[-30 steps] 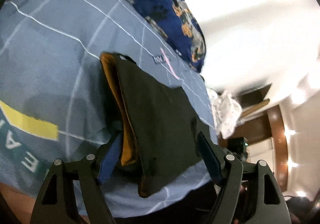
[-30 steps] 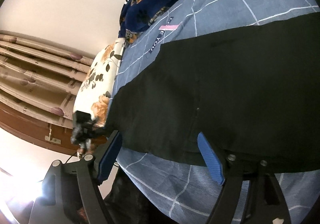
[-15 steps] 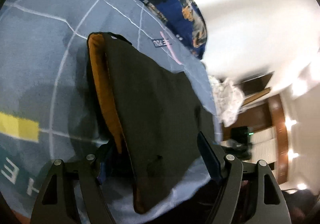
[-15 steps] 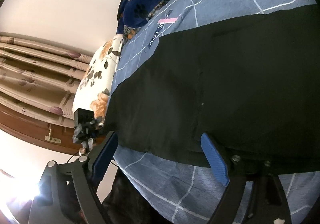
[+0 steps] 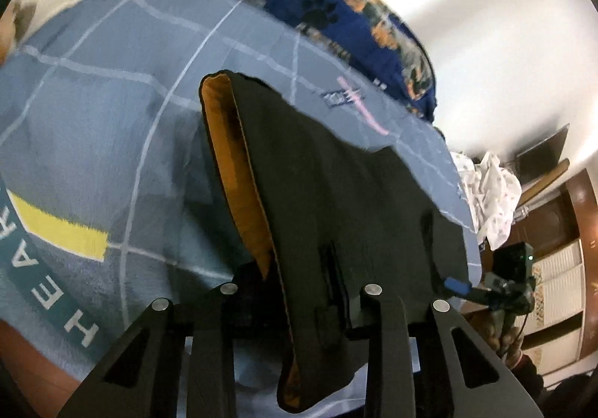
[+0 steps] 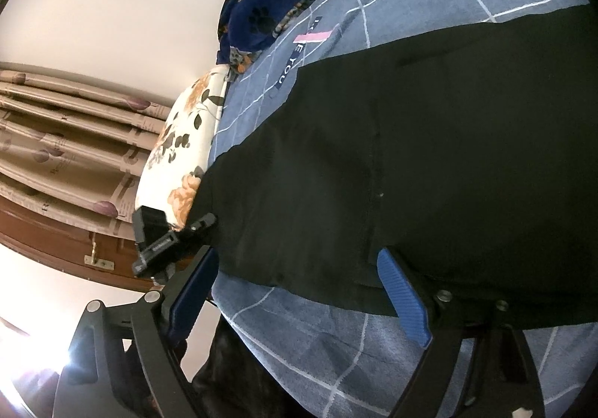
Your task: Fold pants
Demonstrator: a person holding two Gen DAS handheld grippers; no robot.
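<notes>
Pants folding barely begun: we are gripping one end.
We are closing the left tool on the waistband; the right tool is gaping, empty, at the hem.

Both cameras ride on the grippers and look forward and down along their fingers, close over the bed. The left wrist view faces the pants' orange-lined end; the right wrist view faces their near edge. Both share the pants, the blue bedcover and the dark patterned blanket.
</notes>
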